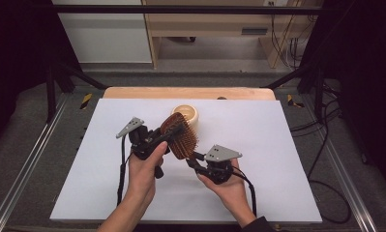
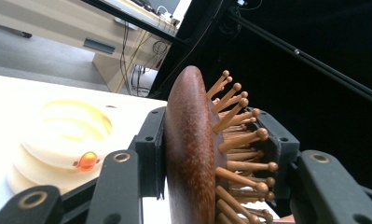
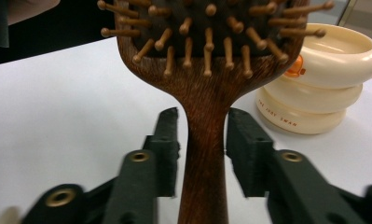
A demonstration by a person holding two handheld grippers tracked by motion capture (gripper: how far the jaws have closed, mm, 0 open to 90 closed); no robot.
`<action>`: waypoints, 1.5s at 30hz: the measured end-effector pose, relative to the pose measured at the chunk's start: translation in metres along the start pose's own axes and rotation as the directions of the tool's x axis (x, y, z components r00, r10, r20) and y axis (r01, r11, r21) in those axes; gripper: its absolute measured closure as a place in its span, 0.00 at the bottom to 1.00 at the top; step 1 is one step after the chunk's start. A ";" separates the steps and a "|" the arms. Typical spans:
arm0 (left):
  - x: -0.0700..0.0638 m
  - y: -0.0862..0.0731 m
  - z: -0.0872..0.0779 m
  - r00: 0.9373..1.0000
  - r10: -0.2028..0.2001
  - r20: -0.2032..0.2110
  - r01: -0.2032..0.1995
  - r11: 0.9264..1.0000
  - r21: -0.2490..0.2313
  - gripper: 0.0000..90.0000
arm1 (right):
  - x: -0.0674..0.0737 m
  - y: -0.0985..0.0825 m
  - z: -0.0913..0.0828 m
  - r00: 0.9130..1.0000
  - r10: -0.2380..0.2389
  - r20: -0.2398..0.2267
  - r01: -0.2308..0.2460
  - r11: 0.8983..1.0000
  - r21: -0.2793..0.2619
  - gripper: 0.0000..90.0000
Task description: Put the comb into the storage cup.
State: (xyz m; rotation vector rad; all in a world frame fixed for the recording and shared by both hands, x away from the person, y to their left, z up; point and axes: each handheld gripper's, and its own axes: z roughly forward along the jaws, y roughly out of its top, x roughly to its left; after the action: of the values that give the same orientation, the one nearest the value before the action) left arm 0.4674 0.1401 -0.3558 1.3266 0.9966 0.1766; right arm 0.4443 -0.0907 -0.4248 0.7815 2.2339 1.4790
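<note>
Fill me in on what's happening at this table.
A person holds a wooden hairbrush above the table with two claws. The left claw clamps the brush head, back against one pad, bristles against the other. The right claw straddles the handle with gaps on both sides, not gripping. A cream holder stands just behind.

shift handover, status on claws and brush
Left claw shut on brush head. Right claw open, jaws clear of handle. Cream holder behind, not in way.

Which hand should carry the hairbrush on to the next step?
Left. The left tongs clamp the head of the wooden hairbrush, back on one side and bristles on the other. The right tongs stand either side of its handle with gaps showing, so probably no longer gripping.
</note>
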 end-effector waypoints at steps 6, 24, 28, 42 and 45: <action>0.000 0.006 -0.003 1.000 0.028 -0.007 -0.028 1.000 -0.008 0.57 | 0.001 0.000 -0.001 1.000 -0.010 0.007 0.010 1.000 -0.001 0.55; 0.011 0.027 -0.028 0.991 0.117 -0.068 -0.120 0.992 -0.047 0.57 | -0.010 -0.005 -0.008 0.983 0.028 0.182 -0.027 1.000 -0.005 0.13; 0.012 0.031 -0.033 0.989 0.130 -0.068 -0.134 0.990 -0.053 0.57 | -0.017 -0.008 -0.013 0.987 0.056 0.149 -0.057 0.998 0.002 0.11; 0.016 0.046 -0.043 0.988 0.137 -0.074 -0.142 0.988 -0.066 0.57 | -0.034 -0.014 -0.029 0.986 0.087 0.145 -0.084 0.996 -0.023 0.09; 0.015 0.050 -0.044 0.987 0.143 -0.072 -0.148 0.986 -0.071 0.57 | -0.034 -0.015 -0.030 0.985 0.085 0.148 -0.083 0.996 -0.022 0.09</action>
State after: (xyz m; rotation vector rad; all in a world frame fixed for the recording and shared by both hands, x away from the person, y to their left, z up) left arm 0.4672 0.1958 -0.3160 1.3308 0.9392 0.3688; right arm 0.4508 -0.1381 -0.4268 0.9590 2.0999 1.4239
